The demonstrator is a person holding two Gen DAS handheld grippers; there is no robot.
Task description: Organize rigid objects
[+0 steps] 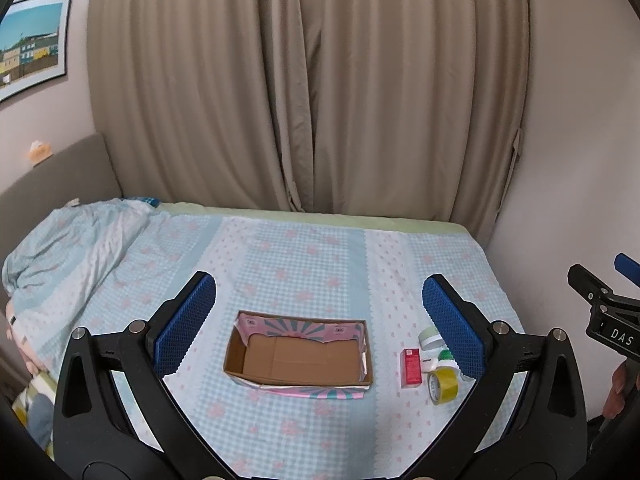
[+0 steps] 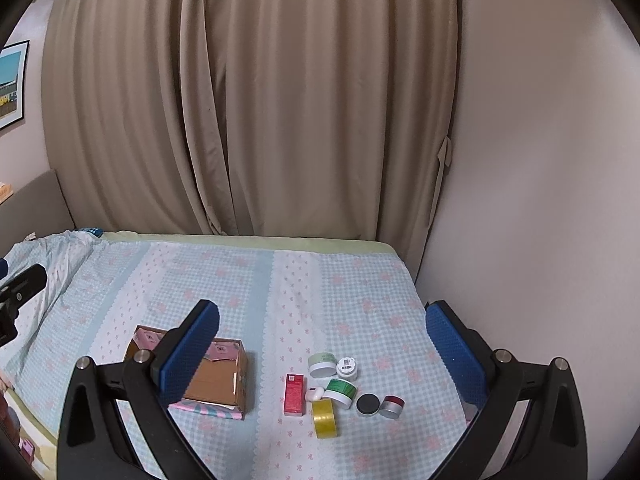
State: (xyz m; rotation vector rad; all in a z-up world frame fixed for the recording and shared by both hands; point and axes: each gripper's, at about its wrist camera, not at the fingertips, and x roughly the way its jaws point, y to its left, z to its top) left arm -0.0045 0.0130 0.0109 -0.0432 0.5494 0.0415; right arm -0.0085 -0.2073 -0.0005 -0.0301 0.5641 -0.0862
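An open cardboard box [image 1: 298, 360] [image 2: 218, 380] lies empty on the bed. Right of it sits a cluster: a red carton [image 1: 411, 367] [image 2: 293, 394], a yellow tape roll [image 1: 443, 385] [image 2: 324, 417], a pale green jar [image 1: 429, 338] [image 2: 322, 364], a white jar [image 2: 347, 368], a green-lidded jar [image 2: 340, 393], a small white case [image 2: 315, 393], a black-lidded jar [image 2: 367, 404] and a silver jar with red band [image 2: 392, 406]. My left gripper [image 1: 320, 320] hangs open above the box. My right gripper [image 2: 322, 348] hangs open above the cluster. Neither holds anything.
The bed sheet [image 2: 320, 288] is blue check with pink flowers. A crumpled duvet [image 1: 68, 244] lies at the left. Beige curtains [image 1: 304, 88] hang behind the bed, a wall [image 2: 540, 200] closes the right side. A hand [image 1: 618, 392] holds the other gripper at the right edge.
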